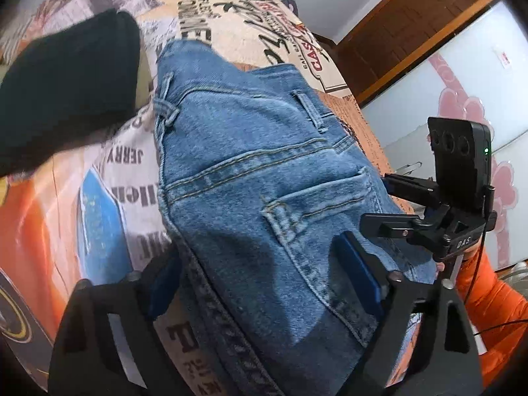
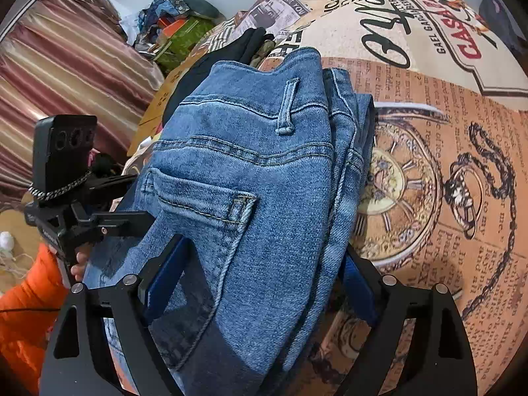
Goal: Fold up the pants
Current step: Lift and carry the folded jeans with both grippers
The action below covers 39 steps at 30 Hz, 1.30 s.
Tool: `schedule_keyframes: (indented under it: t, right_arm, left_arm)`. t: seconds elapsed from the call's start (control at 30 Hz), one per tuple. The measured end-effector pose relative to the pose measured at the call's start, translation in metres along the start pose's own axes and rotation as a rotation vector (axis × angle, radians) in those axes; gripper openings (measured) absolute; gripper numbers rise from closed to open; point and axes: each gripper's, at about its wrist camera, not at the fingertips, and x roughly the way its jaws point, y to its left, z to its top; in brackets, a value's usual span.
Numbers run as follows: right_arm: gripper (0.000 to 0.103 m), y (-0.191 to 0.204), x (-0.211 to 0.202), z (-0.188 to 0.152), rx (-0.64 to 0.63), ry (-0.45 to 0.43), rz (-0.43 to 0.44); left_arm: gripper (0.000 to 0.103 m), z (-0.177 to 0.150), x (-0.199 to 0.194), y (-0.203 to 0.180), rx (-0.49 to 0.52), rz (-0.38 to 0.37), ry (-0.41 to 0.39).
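A pair of blue denim pants (image 1: 264,178) lies folded into a thick bundle on a printed bedspread (image 1: 109,165), back pocket and belt loops facing up. The bundle fills the gap of my left gripper (image 1: 260,277), whose blue-padded fingers (image 1: 359,264) sit on either side of the near end. In the right wrist view the same pants (image 2: 250,178) lie between the fingers (image 2: 165,274) of my right gripper (image 2: 257,277). Both grippers are wide apart around the fabric and do not visibly clamp it. Each view shows the other gripper beside the bundle: the right one (image 1: 429,217) and the left one (image 2: 82,217).
A black folded garment (image 1: 69,85) lies on the bed just beyond the pants, also in the right wrist view (image 2: 250,43). A striped curtain (image 2: 66,76) and a pile of clutter (image 2: 178,23) stand at the far left. A cabinet with pink flowers (image 1: 462,105) is on the right.
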Motion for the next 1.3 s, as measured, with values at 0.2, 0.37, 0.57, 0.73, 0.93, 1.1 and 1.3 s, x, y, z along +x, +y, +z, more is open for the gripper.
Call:
schedule_keyframes:
  t: [0.2, 0.37, 0.57, 0.73, 0.93, 1.1, 1.3]
  right_arm:
    - [0.063, 0.017, -0.006, 0.000, -0.048, -0.039, -0.063]
    - [0.055, 0.031, -0.020, -0.006, -0.084, -0.067, -0.102]
    - [0.048, 0.058, -0.044, -0.013, -0.144, -0.139, -0.134]
    - [0.047, 0.077, -0.062, -0.013, -0.176, -0.194, -0.139]
    - [0.047, 0.113, -0.074, 0.000, -0.237, -0.263, -0.146]
    - [0.047, 0.136, -0.074, 0.021, -0.279, -0.307, -0.136]
    - [0.047, 0.161, -0.064, 0.062, -0.335, -0.357, -0.126]
  left_arm:
    - [0.071, -0.001, -0.010, -0.023, 0.090, 0.086, -0.045]
    - [0.062, -0.006, -0.023, -0.030, 0.101, 0.101, -0.084]
    - [0.059, -0.017, -0.054, -0.050, 0.155, 0.146, -0.175]
    - [0.059, -0.024, -0.089, -0.061, 0.190, 0.181, -0.263]
    - [0.059, -0.021, -0.131, -0.057, 0.193, 0.206, -0.354]
    - [0.059, -0.013, -0.164, -0.040, 0.172, 0.221, -0.424]
    - [0.059, 0.009, -0.201, -0.012, 0.149, 0.246, -0.501]
